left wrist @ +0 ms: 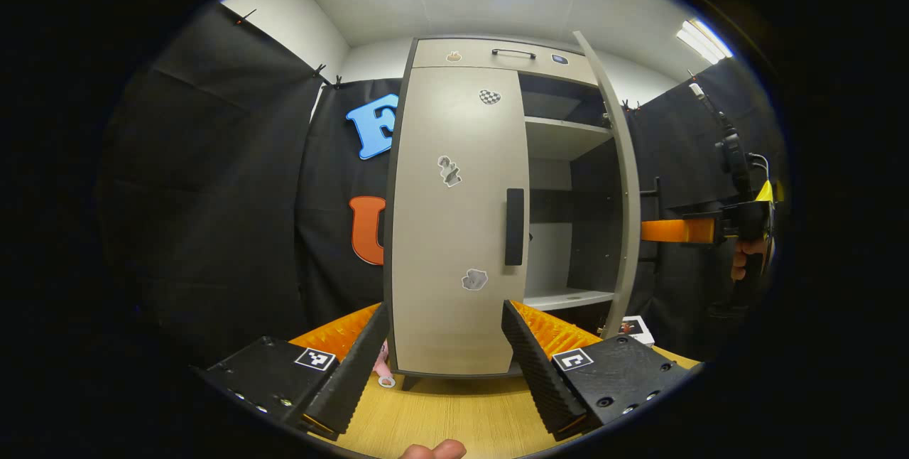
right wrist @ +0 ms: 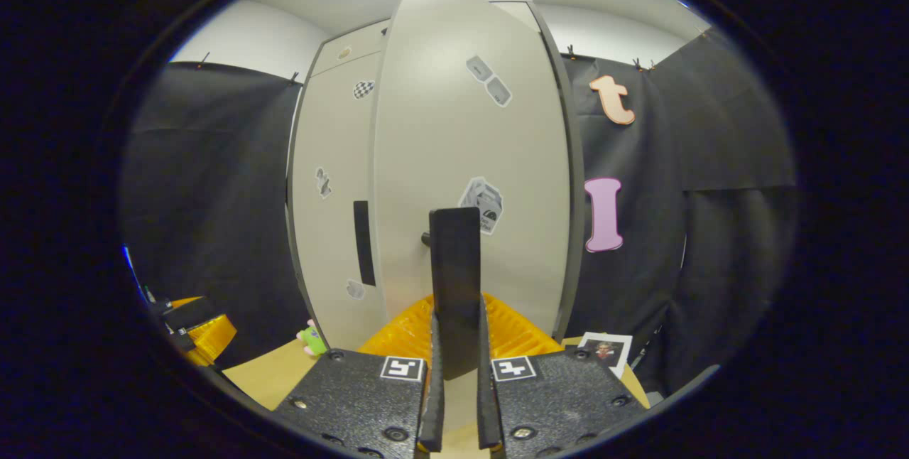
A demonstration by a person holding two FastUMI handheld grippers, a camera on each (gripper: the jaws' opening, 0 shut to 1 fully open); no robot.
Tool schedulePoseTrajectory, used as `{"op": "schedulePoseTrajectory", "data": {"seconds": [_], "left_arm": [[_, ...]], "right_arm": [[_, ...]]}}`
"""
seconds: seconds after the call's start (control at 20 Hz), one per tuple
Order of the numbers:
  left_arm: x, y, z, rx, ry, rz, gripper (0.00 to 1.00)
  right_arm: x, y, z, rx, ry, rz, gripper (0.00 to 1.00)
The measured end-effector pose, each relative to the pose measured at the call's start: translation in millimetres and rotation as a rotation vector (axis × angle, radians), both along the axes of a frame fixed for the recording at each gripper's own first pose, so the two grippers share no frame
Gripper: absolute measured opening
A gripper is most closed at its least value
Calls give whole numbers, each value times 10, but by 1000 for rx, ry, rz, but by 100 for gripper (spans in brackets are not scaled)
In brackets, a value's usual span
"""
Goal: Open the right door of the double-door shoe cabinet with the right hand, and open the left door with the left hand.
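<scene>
The beige shoe cabinet stands on the table. In the left gripper view its left door (left wrist: 458, 217) is closed, with a black vertical handle (left wrist: 514, 226) at its right edge. My left gripper (left wrist: 446, 308) is open in front of that door's lower part, touching nothing. The right door (left wrist: 619, 182) is swung out, baring the shelves (left wrist: 568, 139). The right gripper (left wrist: 682, 230) reaches in from the right, held by a hand (left wrist: 746, 260). In the right gripper view, my right gripper (right wrist: 456, 331) is shut on the right door's (right wrist: 469, 125) black handle (right wrist: 454, 260). The left door (right wrist: 334, 196) lies behind.
The cabinet sits on a wooden table (left wrist: 454, 416). A top drawer with a black pull (left wrist: 513, 53) runs above the doors. A photo card (right wrist: 603, 349) lies by the cabinet's right foot, a small pink toy (left wrist: 383, 366) by its left foot. Black cloth walls stand close on both sides.
</scene>
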State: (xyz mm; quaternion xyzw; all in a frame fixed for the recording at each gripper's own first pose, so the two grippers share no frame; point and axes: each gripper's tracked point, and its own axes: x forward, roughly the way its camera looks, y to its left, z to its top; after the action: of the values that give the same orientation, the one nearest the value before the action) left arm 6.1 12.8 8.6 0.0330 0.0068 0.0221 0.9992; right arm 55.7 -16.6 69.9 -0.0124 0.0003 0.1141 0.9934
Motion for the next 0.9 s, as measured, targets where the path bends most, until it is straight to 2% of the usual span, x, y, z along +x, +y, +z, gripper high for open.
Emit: {"op": "schedulePoseTrajectory", "data": {"seconds": [0.2,0.4,0.5,0.55,0.75,0.9], "left_arm": [[-14,-9,-19,1,9,-2,95],[-9,-29,-33,-1,14,-7,95],[-32,-47,-52,-5,28,-14,95],[-48,-50,-57,-8,30,-14,95],[-22,-65,-60,-11,28,-16,95],[-16,-58,-55,-8,25,-15,95]], "right_arm": [[-118,-281,13,4,-4,-42,19],[-203,-526,-18,-34,-14,-93,21],[-231,-654,-25,-47,-18,-123,19],[-242,-723,-45,-58,-20,-137,14],[-216,-1031,-43,-66,-22,-201,11],[-178,-1348,-29,-56,-40,-287,7]]}}
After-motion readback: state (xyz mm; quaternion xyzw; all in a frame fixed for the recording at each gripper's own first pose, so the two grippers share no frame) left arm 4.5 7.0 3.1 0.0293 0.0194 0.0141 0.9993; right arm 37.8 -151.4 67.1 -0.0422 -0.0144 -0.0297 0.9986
